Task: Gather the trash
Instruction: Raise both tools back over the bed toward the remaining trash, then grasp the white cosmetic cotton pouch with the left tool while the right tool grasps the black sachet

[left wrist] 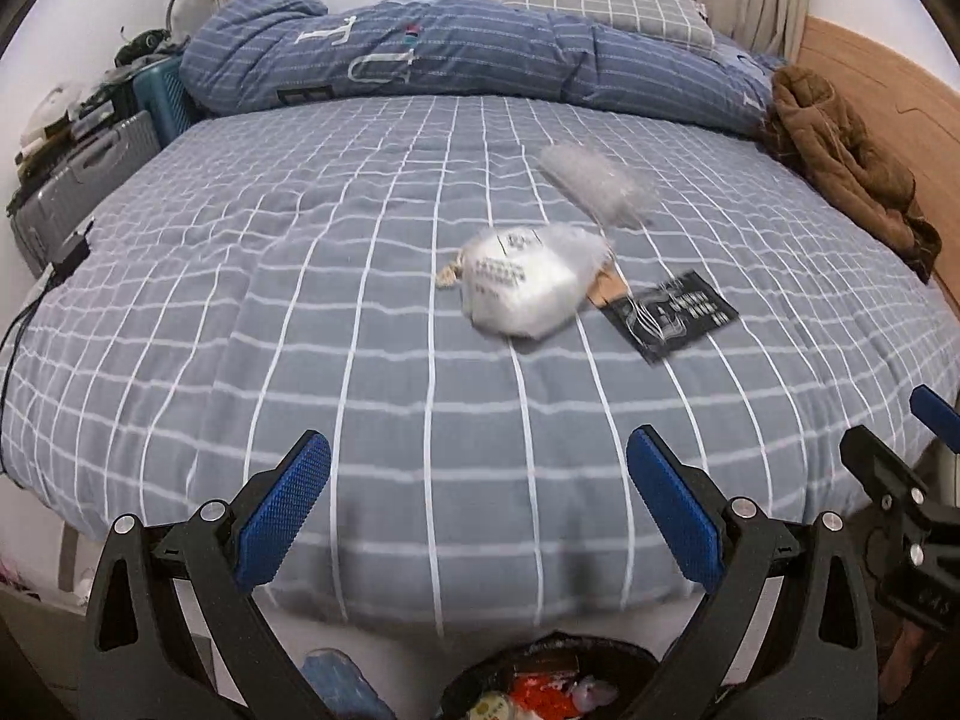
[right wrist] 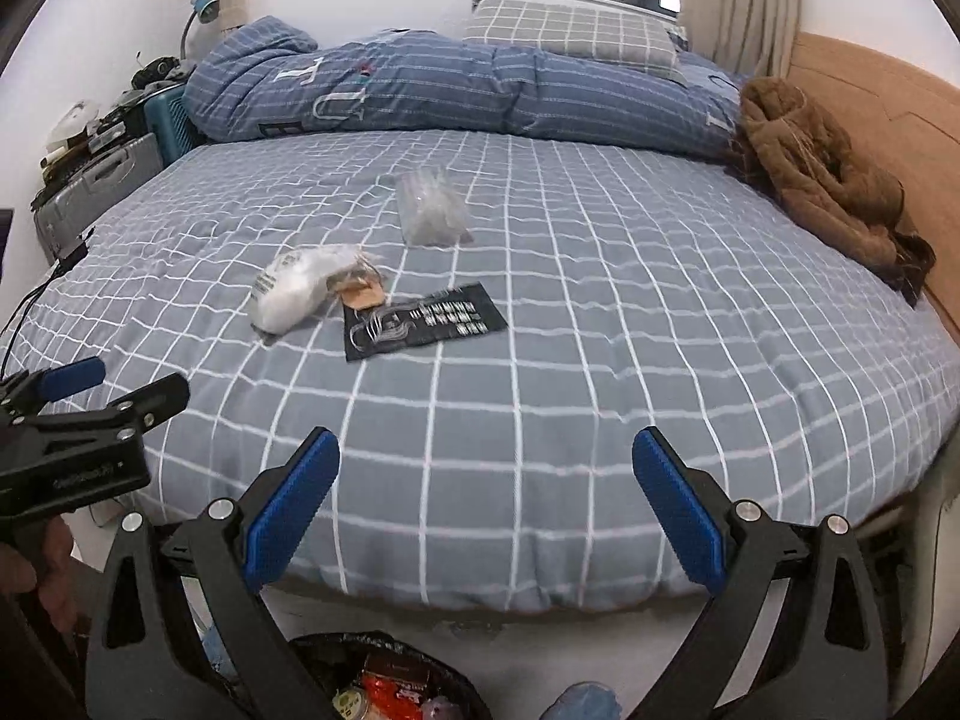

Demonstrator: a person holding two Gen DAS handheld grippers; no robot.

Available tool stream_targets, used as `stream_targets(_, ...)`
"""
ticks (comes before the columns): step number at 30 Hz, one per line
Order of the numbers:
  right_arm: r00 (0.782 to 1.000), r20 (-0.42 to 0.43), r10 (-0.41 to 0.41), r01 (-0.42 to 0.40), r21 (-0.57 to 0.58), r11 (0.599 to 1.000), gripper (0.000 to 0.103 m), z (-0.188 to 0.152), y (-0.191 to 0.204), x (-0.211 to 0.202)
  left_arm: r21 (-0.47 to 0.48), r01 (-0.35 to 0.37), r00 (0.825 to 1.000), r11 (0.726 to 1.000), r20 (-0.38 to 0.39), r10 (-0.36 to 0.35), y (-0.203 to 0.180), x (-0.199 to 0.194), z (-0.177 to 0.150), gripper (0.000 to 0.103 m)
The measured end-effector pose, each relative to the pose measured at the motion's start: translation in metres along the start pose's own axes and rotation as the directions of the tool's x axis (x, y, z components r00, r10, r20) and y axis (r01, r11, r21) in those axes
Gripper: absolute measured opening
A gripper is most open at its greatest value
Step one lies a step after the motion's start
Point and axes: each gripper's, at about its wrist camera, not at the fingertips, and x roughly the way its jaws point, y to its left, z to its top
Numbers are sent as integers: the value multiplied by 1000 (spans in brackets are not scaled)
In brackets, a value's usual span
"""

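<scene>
Trash lies on the grey checked bed [left wrist: 300, 300]: a crumpled white plastic bag [left wrist: 522, 288] [right wrist: 294, 294], a black printed packet [left wrist: 672, 315] [right wrist: 420, 321], a brown paper tag [left wrist: 606, 288] [right wrist: 360, 294] and a clear plastic bag [left wrist: 594, 183] [right wrist: 432, 210] farther back. My left gripper [left wrist: 480, 504] is open and empty above the bed's near edge. My right gripper [right wrist: 486, 498] is open and empty too. A black trash bin [left wrist: 552, 684] [right wrist: 384, 684] with wrappers inside stands below both, at the foot of the bed.
A rolled blue quilt [left wrist: 420, 54] and a checked pillow [left wrist: 606, 0] lie at the far side. A brown coat [left wrist: 840, 162] lies by the wooden headboard [left wrist: 888, 90]. A grey suitcase [left wrist: 78, 180] and clutter stand at the left. A cable [left wrist: 24, 318] hangs there.
</scene>
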Motion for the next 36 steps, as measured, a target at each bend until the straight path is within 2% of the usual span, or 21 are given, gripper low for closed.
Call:
stream_targets(9, 998, -49, 38, -39, -36, 999, 94, 36, 10, 53, 10, 2, 1000, 1000, -17, -1, -1, 35, 34, 97)
stream_targets(13, 995, -96, 38, -42, -45, 998, 89, 46, 9, 84, 25, -2, 1000, 1000, -22, 3, -1, 51, 47, 97)
stream_targets(18, 991, -127, 38, -50, -93, 994, 88, 58, 10, 118, 31, 7, 999, 999, -48, -6, 0, 80, 63, 97)
stream_targets(27, 985, -165, 47, -65, -105, 992, 85, 65, -1, 147, 45, 84, 993, 995, -84, -80, -11, 120, 85, 96)
stream_targets(29, 984, -169, 54, -73, -107, 992, 85, 65, -1, 151, 50, 98, 991, 994, -92, -93, -14, 127, 87, 90)
stream_targets(30, 983, -174, 58, -78, -108, 991, 85, 65, 0, 153, 55, 111, 989, 992, -108, -105, -16, 132, 88, 82)
stream_targets(31, 982, -179, 63, -83, -109, 991, 85, 65, 1, 155, 60, 129, 985, 990, -122, -121, -18, 136, 88, 69)
stream_targets(36, 974, -200, 103, -127, -110, 986, 85, 66, 12, 163, 61, 157, 979, 986, -142, -147, -20, 146, 87, 53)
